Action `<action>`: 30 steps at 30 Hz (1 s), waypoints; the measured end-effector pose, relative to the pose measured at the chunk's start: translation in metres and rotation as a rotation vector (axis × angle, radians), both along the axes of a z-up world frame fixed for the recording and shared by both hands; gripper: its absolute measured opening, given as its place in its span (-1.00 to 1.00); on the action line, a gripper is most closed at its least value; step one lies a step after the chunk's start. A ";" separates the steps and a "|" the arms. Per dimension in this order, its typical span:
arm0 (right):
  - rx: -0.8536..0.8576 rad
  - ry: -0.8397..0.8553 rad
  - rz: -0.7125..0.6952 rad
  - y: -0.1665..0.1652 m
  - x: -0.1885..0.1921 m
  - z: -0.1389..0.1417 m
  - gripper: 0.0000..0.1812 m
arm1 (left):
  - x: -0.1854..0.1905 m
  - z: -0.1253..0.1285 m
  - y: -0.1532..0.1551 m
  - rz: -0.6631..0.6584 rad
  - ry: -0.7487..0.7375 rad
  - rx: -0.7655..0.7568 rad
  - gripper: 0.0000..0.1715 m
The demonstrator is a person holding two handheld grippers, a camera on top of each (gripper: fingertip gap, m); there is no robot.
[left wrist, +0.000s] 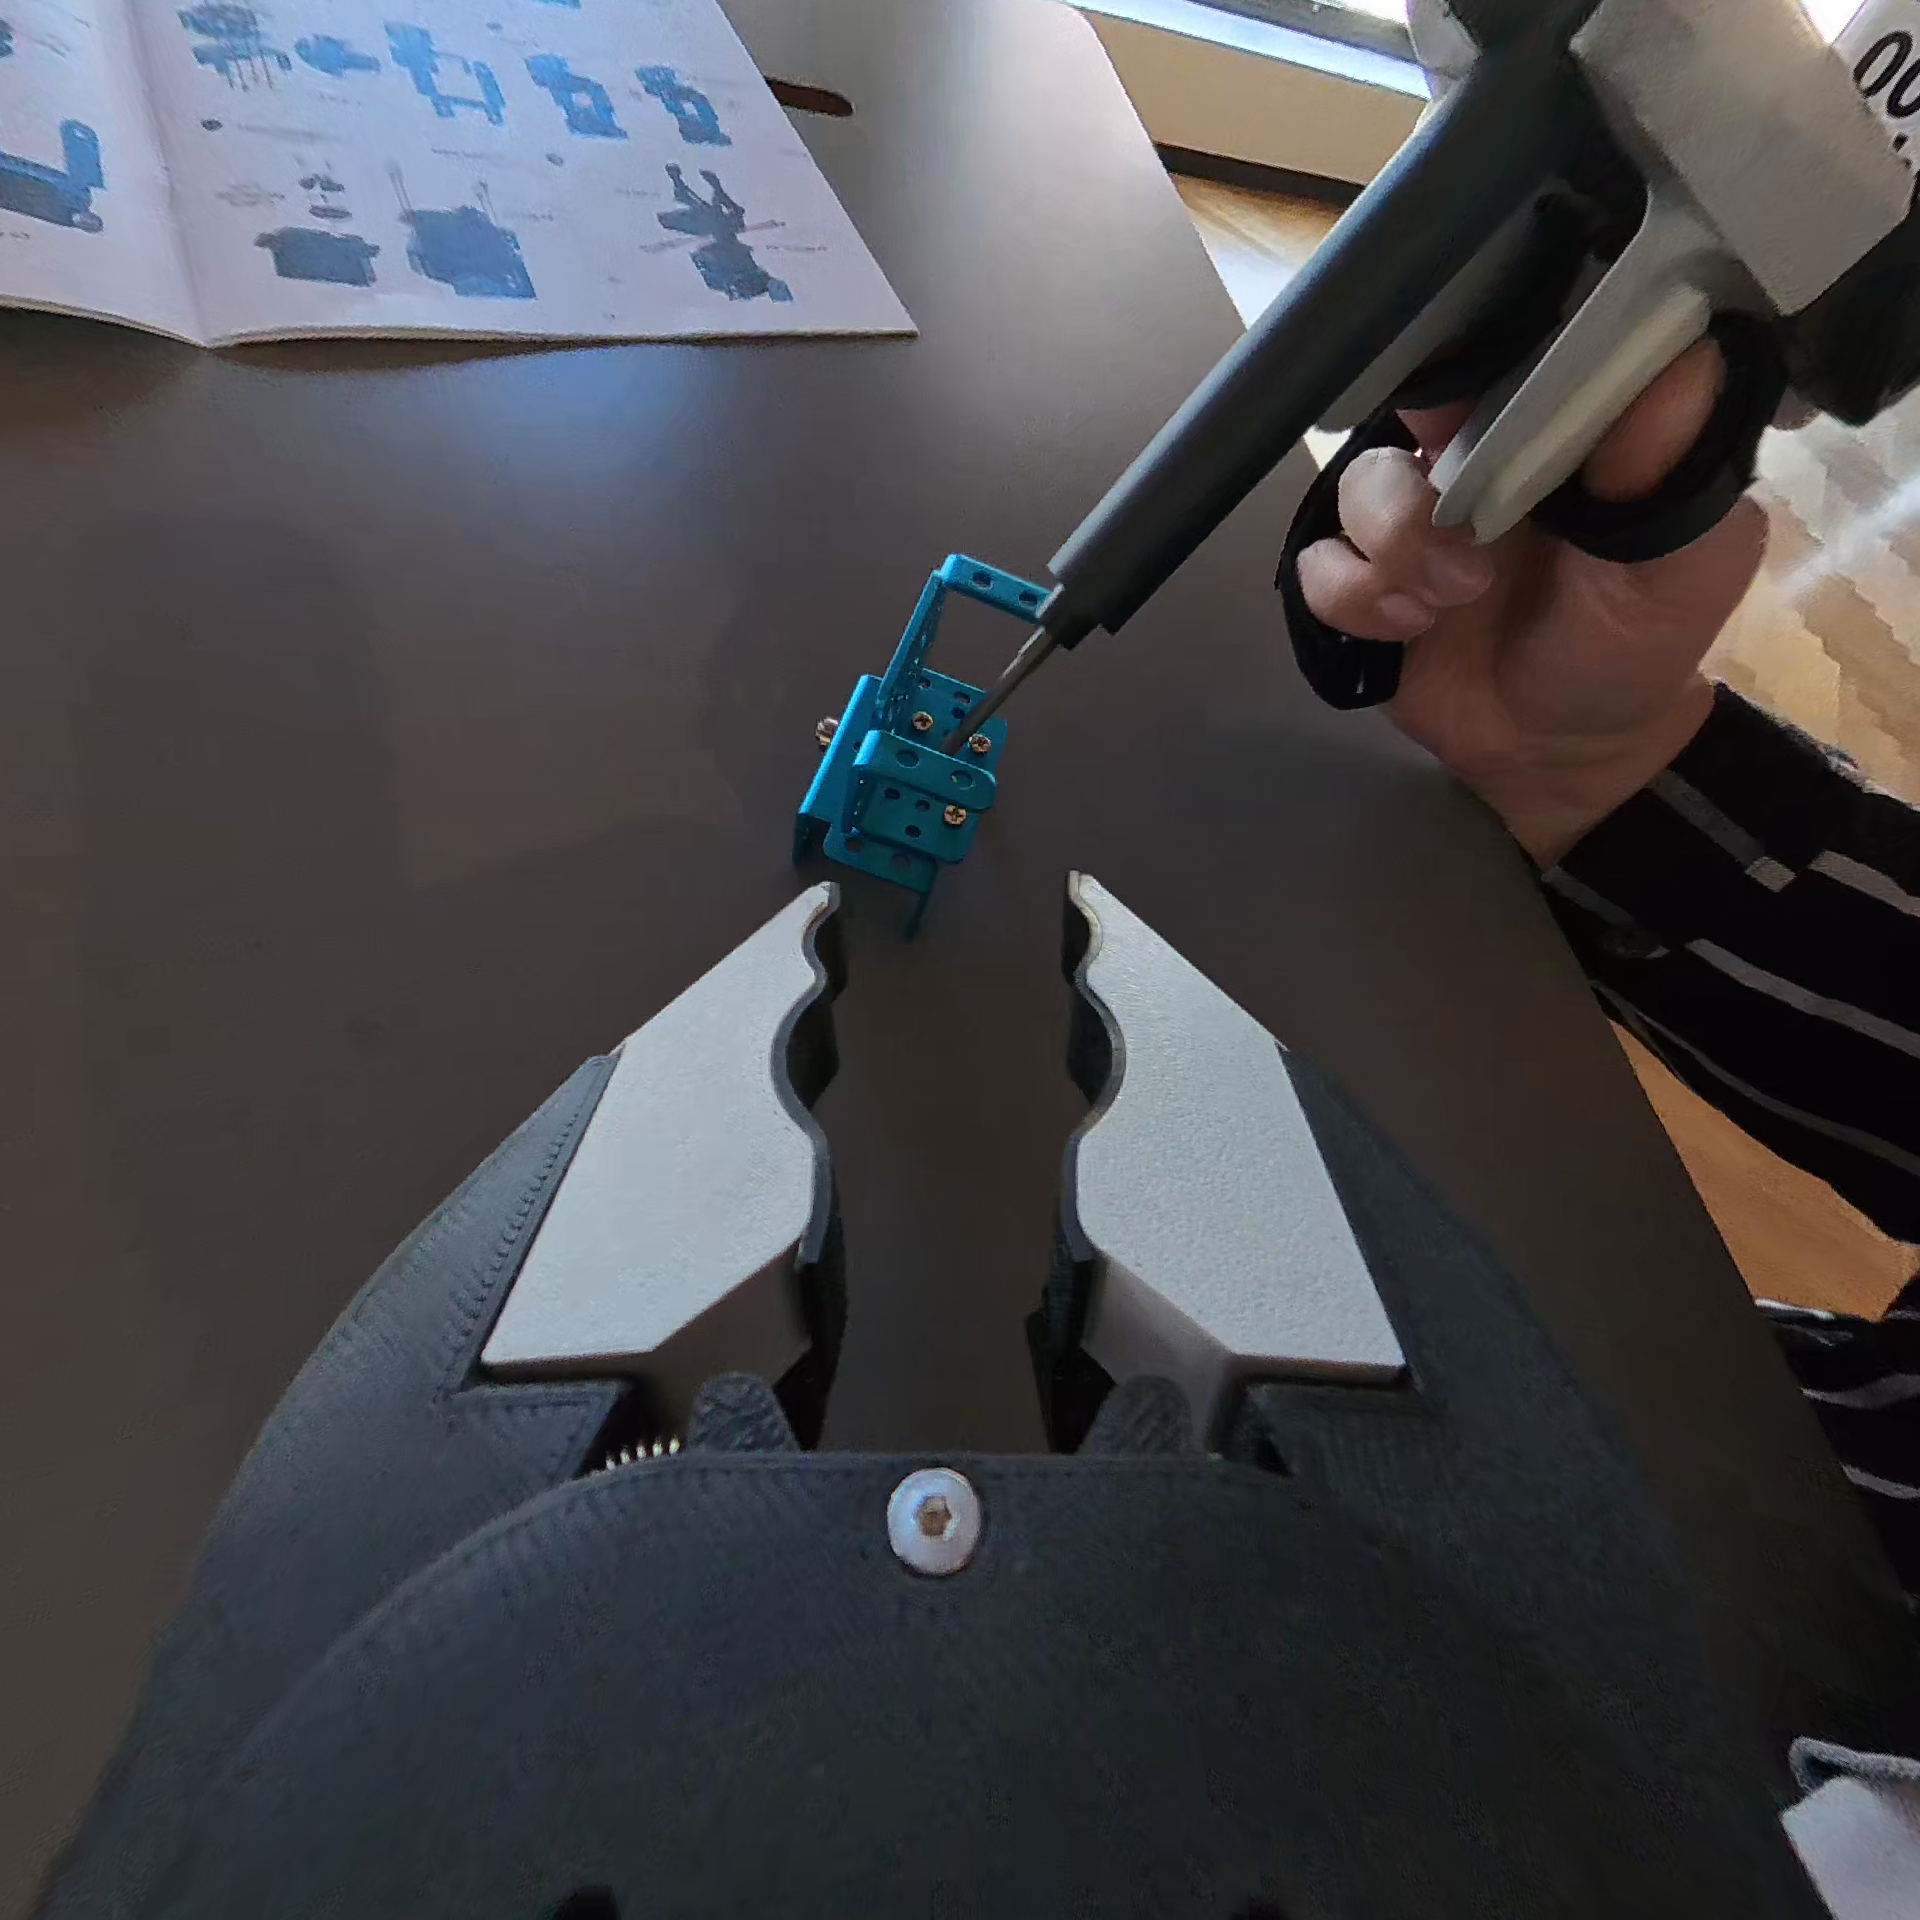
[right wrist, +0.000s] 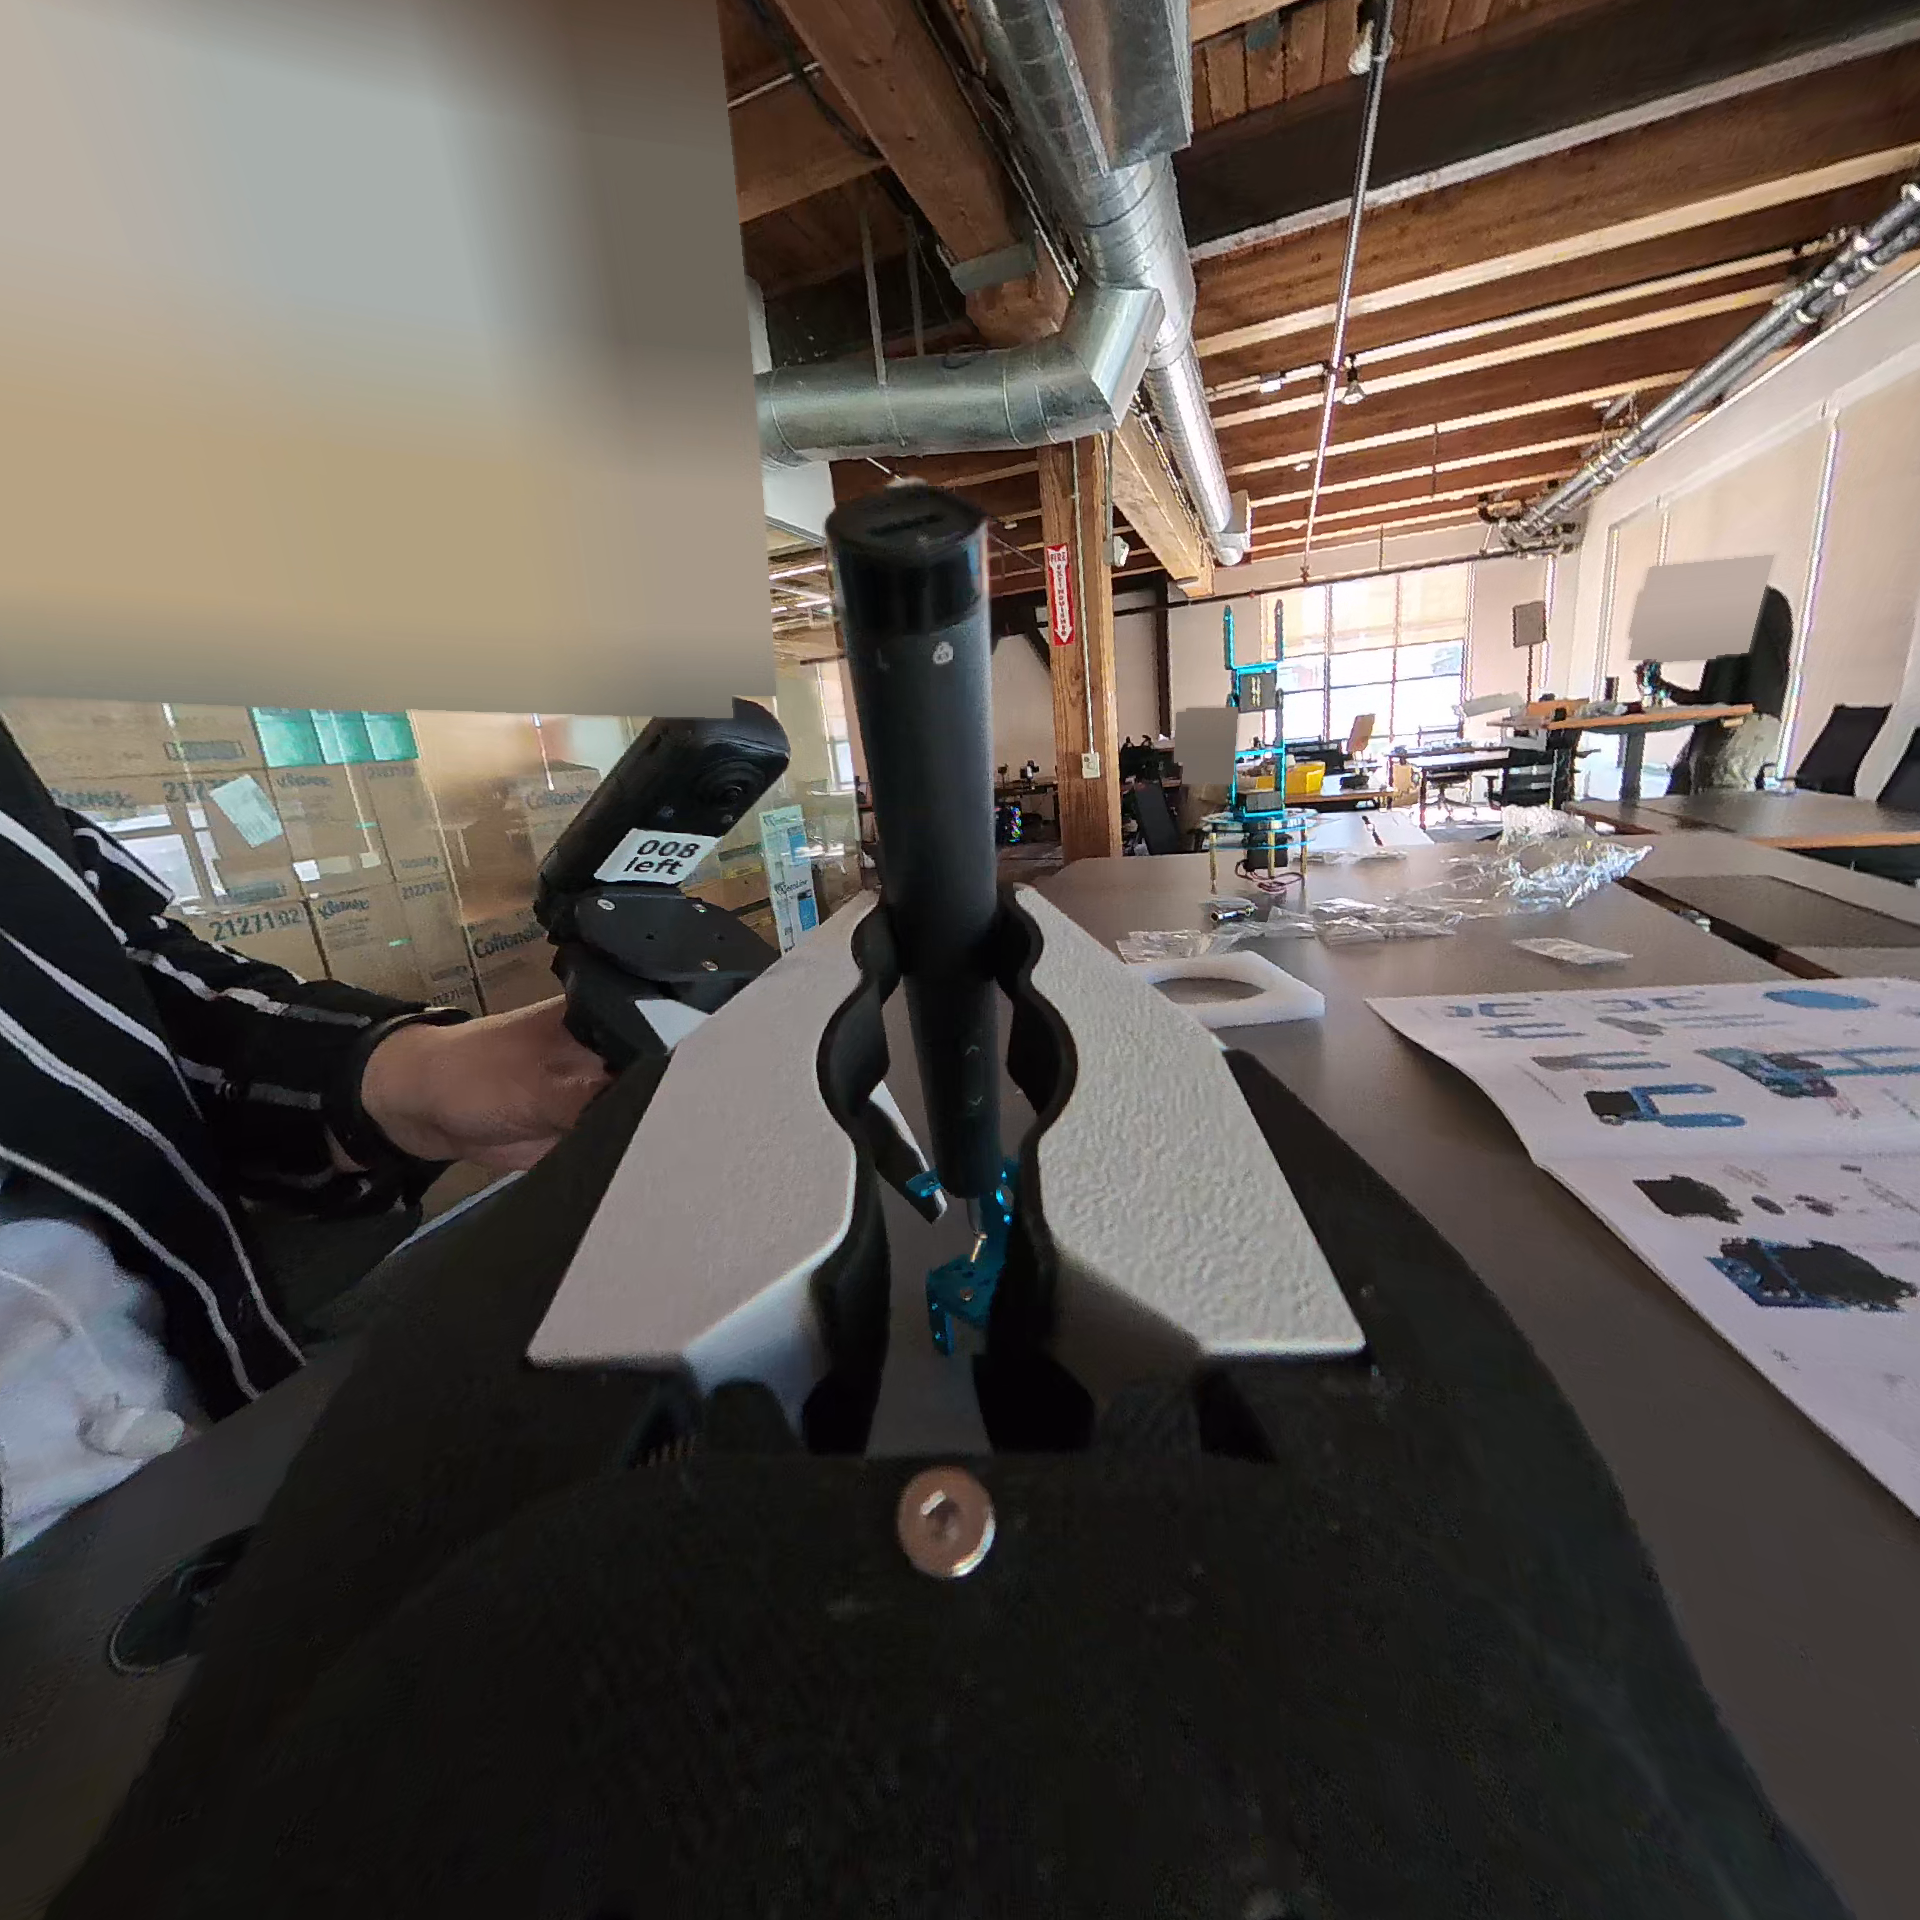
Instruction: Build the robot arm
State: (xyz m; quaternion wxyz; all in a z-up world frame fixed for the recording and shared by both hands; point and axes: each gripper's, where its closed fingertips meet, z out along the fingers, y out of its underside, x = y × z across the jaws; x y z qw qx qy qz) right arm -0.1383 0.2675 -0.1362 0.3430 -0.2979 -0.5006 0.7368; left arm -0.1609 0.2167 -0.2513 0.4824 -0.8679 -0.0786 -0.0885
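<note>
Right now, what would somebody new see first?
Probably the little blue metal bracket piece standing on the dark table, with the tip of a black screwdriver on one of its screws. The right gripper holds that screwdriver; the left gripper waits open, right beside the piece.

Bare table (left wrist: pixel 416 727) left of bracket assembly (left wrist: pixel 904 790); screwdriver (left wrist: pixel 1278 416) blocks right approach.

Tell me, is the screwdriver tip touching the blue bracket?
Touching. In the left wrist view, the screwdriver tip sits on a brass screw of the blue bracket.
</note>
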 end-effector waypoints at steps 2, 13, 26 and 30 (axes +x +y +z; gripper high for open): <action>0.010 0.017 0.012 0.000 0.002 0.002 -0.81 | 0.000 0.006 -0.003 0.019 -0.009 0.010 -0.60; 0.230 0.083 0.066 -0.027 0.013 0.006 -0.82 | 0.038 0.018 -0.007 0.048 -0.067 0.069 -0.63; 0.306 -0.072 0.171 -0.033 -0.009 0.029 -0.82 | 0.024 0.096 0.028 -0.156 0.347 0.180 -0.59; 0.284 -0.088 0.214 -0.033 -0.015 0.029 -0.82 | 0.020 0.101 0.043 -0.240 0.321 0.122 -0.57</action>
